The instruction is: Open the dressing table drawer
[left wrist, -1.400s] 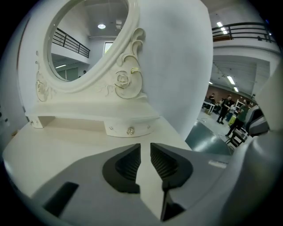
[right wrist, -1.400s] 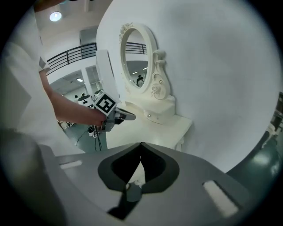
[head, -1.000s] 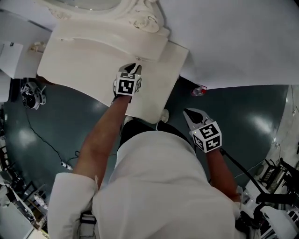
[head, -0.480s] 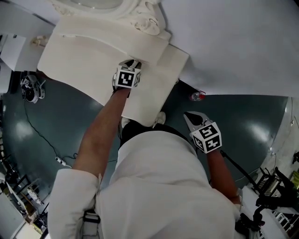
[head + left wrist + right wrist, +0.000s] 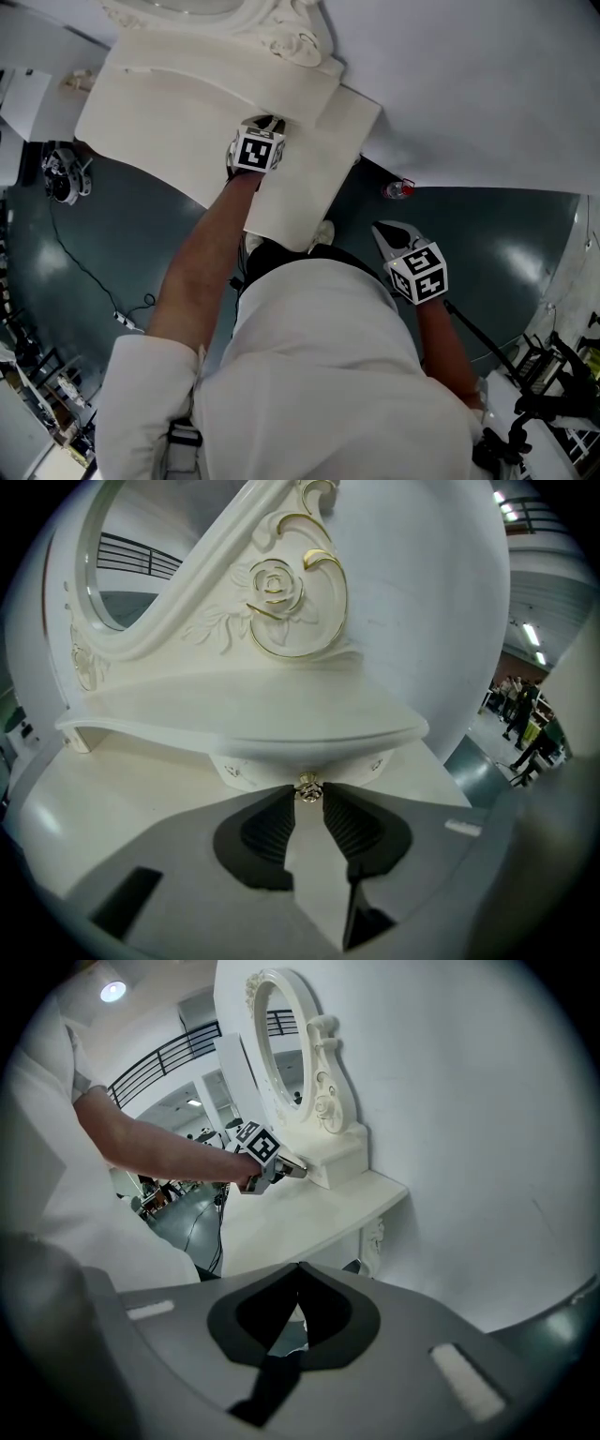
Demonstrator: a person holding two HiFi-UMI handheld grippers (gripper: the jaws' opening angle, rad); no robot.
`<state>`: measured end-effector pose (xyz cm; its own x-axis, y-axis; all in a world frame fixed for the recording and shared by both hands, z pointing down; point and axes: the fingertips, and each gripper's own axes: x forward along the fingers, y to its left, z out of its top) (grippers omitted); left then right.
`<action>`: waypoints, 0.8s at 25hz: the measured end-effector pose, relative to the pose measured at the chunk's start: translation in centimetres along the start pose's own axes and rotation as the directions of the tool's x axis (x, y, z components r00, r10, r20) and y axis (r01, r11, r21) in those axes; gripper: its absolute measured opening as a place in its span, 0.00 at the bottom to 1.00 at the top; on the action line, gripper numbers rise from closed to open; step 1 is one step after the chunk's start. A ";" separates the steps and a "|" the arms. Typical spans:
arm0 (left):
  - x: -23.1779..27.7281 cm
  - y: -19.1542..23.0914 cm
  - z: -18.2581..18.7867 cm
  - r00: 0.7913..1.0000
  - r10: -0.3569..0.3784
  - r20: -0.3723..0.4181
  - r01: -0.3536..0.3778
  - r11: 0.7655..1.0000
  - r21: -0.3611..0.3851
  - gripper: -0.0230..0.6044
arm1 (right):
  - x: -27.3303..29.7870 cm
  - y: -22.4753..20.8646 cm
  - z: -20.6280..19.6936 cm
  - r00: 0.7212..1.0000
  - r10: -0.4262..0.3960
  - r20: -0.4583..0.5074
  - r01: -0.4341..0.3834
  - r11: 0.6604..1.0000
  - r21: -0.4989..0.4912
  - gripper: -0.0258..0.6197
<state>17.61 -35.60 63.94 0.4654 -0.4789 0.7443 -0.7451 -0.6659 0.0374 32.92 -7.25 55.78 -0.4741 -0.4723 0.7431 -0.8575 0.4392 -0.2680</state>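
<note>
Two ribbed left gripper (image 5: 308,797) jaws are closing round a gold knob (image 5: 308,787) — right gripper (image 5: 298,1267) jaws together.

No legible text, brand, number or sign was found. Only black-and-white square marker patterns are borne on the cubes of the left gripper (image 5: 271,122) and right gripper (image 5: 378,226); no characters are discernible.

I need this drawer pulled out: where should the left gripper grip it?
Take the small gold knob at the drawer front's centre, coming straight from the front, one finger each side: it alone protrudes under the overhanging shelf. The left gripper is closing its jaws around it.
</note>
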 end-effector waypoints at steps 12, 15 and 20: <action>-0.9 -0.2 -0.8 1.000 0.005 -0.003 -0.005 1.000 0.019 0.20 | -0.1 -0.2 -0.1 1.000 0.001 -0.001 -0.001 1.000 0.004 0.04; -1.2 -0.3 -1.0 1.000 0.005 -0.009 -0.005 1.000 0.024 0.19 | 0.0 -0.1 -0.1 1.000 0.004 0.000 -0.004 1.000 0.003 0.04; -1.6 -0.4 -1.7 1.000 0.000 -0.013 0.000 1.000 0.022 0.20 | 0.1 0.1 0.1 1.000 0.008 0.000 -0.008 1.000 -0.001 0.04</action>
<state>16.33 -33.64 63.84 0.4590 -0.4720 0.7527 -0.7343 -0.6784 0.0224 32.75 -7.30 55.80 -0.4808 -0.4691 0.7408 -0.8536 0.4436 -0.2731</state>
